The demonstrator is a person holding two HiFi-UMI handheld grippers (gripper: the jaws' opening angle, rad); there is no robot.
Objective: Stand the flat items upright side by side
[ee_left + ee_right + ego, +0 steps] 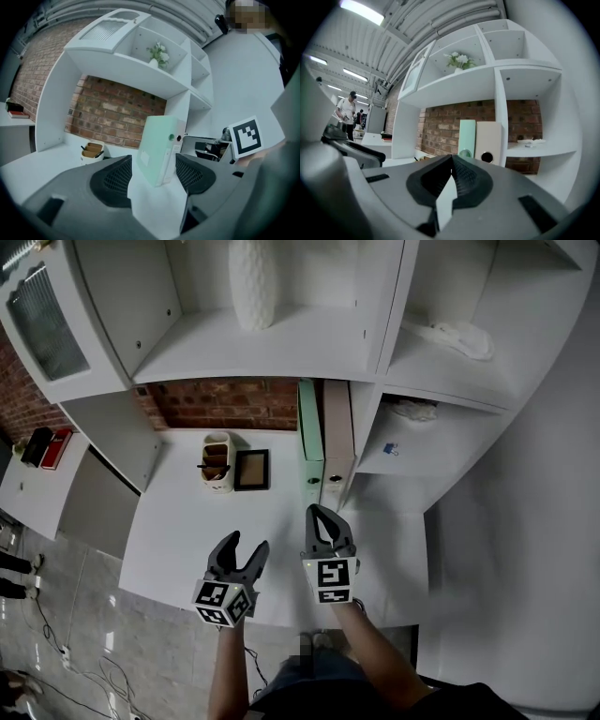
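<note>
2 file binders, a green binder (310, 432) and a beige binder (337, 439), stand upright and touching side by side at the back of a white desk (187, 531), the beige one against the shelf unit's upright panel. Left of them sit a pen holder (217, 463) and a small dark picture frame (251, 470). Near the desk's front edge, the left gripper (246, 545) hovers with jaws apart and empty, while the right gripper (316, 514) has its jaws pressed together on nothing, pointing toward the binders.

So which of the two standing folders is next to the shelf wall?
The beige folder; the mint-green folder stands on its other side, toward the pen holder.
</note>
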